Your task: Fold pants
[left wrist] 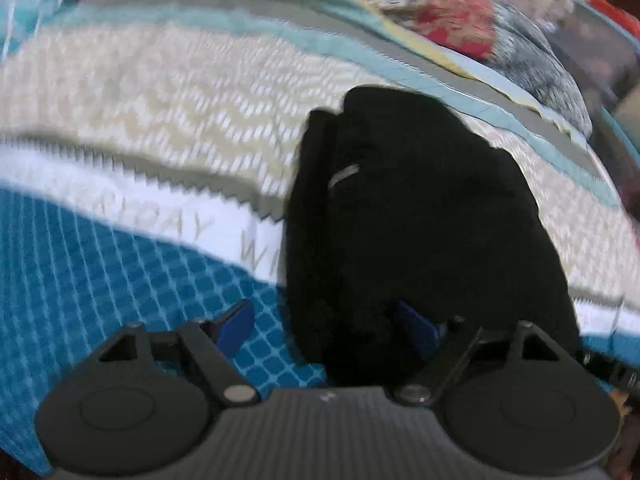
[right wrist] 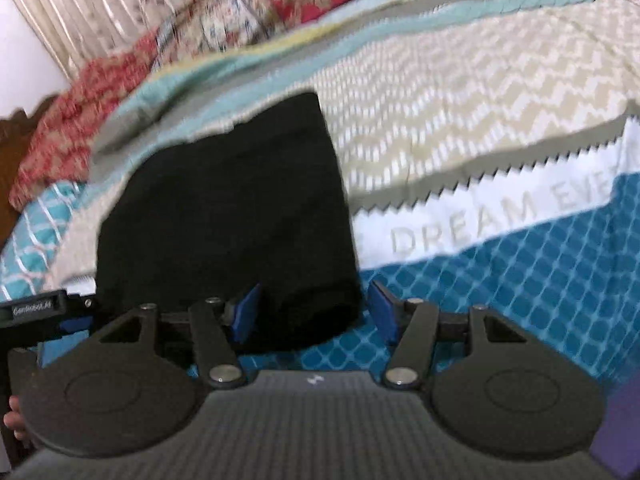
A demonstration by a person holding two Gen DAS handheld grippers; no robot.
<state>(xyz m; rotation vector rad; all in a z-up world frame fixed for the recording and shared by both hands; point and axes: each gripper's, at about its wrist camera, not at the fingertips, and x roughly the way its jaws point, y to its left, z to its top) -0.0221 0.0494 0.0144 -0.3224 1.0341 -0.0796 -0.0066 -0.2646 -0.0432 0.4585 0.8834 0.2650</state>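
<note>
Two handheld grippers stand over a pair of black pants [left wrist: 424, 220] that already lies as a compact, many-layered bundle on a patterned bedspread [left wrist: 140, 120]. Judged from that shape, the folding is at or near its last step, with both tools letting go rather than gathering cloth.

Seen from the left wrist, the left gripper [left wrist: 336, 326] has its jaws spread wide; one blue pad sits clear over the blue checked band beside the pants, while the other is half lost against the dark near edge of the bundle, so contact there cannot be ruled out, though no pinch shows. Seen from the right wrist, the right gripper [right wrist: 316, 312] is also parted, its pads straddling the near corner of the pants without visibly pressing on it. The left gripper's body also enters that view, just beside the pants on their near side.

Relative to the pants, a white strip of printed lettering runs out to either side, a zigzag beige band lies beyond, and a red floral quilt [right wrist: 100, 100] is heaped well beyond the far edge. Both views are blurred, so fine creases cannot be read.

Next, in all likelihood, comes either lifting both tools clear or one smoothing press. Either calls for keeping the pads from snagging the top layer, since a dragged edge would open the stack.
</note>
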